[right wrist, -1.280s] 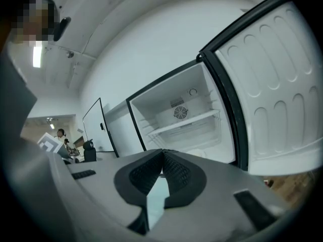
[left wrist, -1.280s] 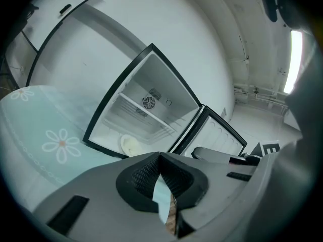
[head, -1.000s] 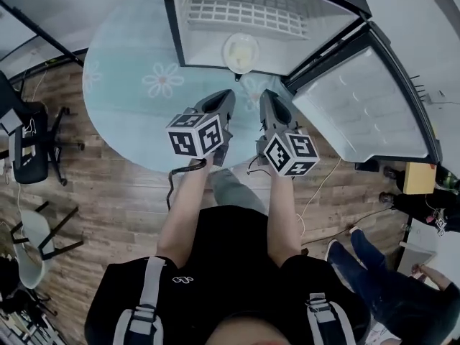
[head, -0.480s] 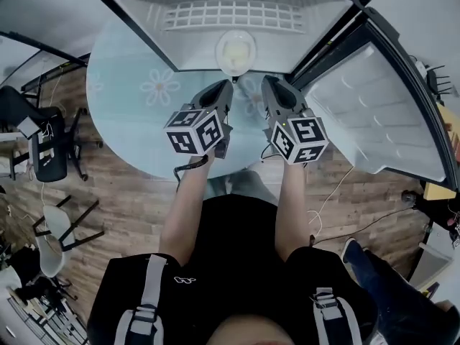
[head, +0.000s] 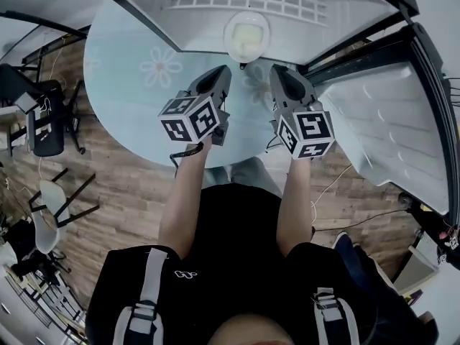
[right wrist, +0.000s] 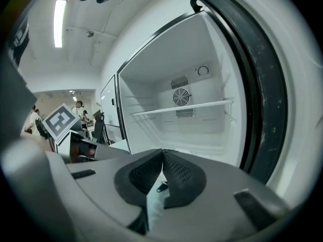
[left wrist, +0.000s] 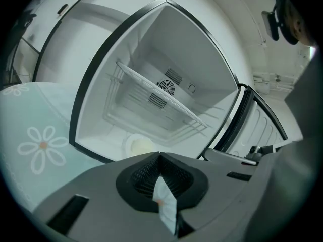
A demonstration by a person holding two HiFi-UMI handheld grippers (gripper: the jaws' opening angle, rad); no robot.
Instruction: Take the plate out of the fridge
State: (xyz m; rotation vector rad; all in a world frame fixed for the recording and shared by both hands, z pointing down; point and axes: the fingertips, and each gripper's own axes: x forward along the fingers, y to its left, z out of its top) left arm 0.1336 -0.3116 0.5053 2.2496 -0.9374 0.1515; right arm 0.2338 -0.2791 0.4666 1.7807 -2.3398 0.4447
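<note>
A white plate (head: pixel 246 34) with something pale yellow on it lies on the floor of the open fridge (head: pixel 237 2), near its front edge. The left gripper view shows the plate (left wrist: pixel 137 145) just beyond the jaws, under a wire shelf (left wrist: pixel 161 100). My left gripper (head: pixel 224 74) is shut and empty, a short way in front of the plate and slightly left of it. My right gripper (head: pixel 277 74) is also shut and empty, in front of the plate and slightly right. In the right gripper view the plate is hidden.
The fridge door (head: pixel 392 131) stands swung open at the right. A round pale-blue rug (head: pixel 136 92) with flower prints lies on the wood floor before the fridge. Black and white chairs (head: pixel 43 121) stand at the left.
Both grippers and the view have moved forward toward the fridge; the plate now lies closer to the jaw tips. Both stay shut.
</note>
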